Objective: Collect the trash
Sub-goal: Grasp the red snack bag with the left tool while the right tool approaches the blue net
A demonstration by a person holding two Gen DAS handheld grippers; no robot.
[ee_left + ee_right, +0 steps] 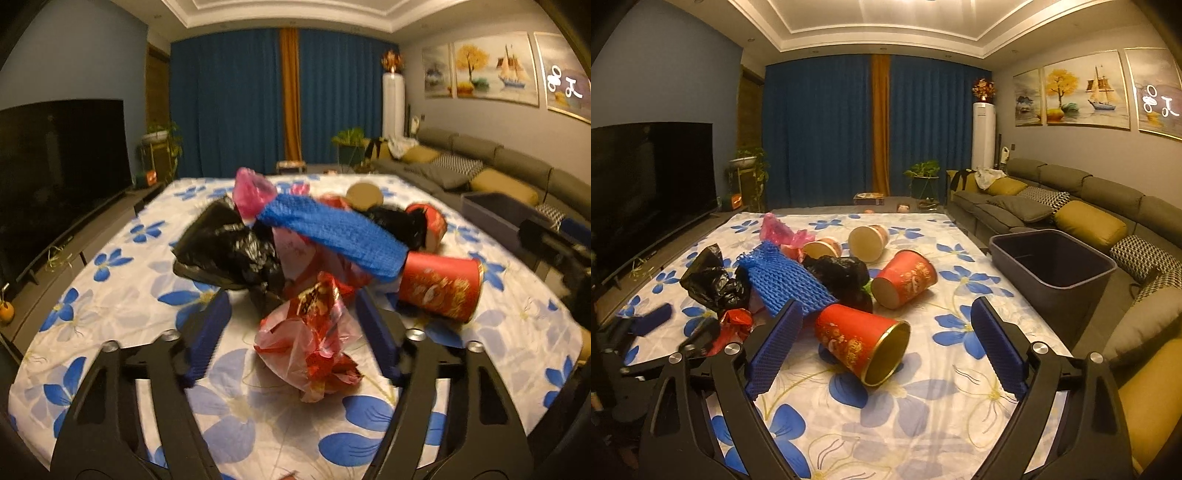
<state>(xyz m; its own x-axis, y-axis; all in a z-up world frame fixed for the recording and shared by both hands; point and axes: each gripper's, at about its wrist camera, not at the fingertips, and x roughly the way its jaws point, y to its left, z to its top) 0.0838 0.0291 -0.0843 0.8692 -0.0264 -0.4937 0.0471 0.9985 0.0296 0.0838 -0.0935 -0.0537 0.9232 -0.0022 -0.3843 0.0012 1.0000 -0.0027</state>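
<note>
A heap of trash lies on the flowered cloth point(122, 295). In the left wrist view my left gripper point(293, 299) stands open, its blue pads on either side of a crumpled red and clear wrapper point(314, 339); the left pad is clear of it. Behind it lie a black bag point(229, 251), a blue foam net point(332, 232) and a red cup point(439, 288) on its side. In the right wrist view my right gripper point(886, 304) is open around that tipped red cup point(860, 339) without pressing it. A second red cup point(905, 280) lies beyond.
A grey bin point(1052, 266) stands off the cloth's right edge, in front of the sofa point(1071, 206). Two pale cups point(868, 242), a pink bag point(775, 229) and another black bag point(838, 273) lie further back. A television point(646, 192) is on the left.
</note>
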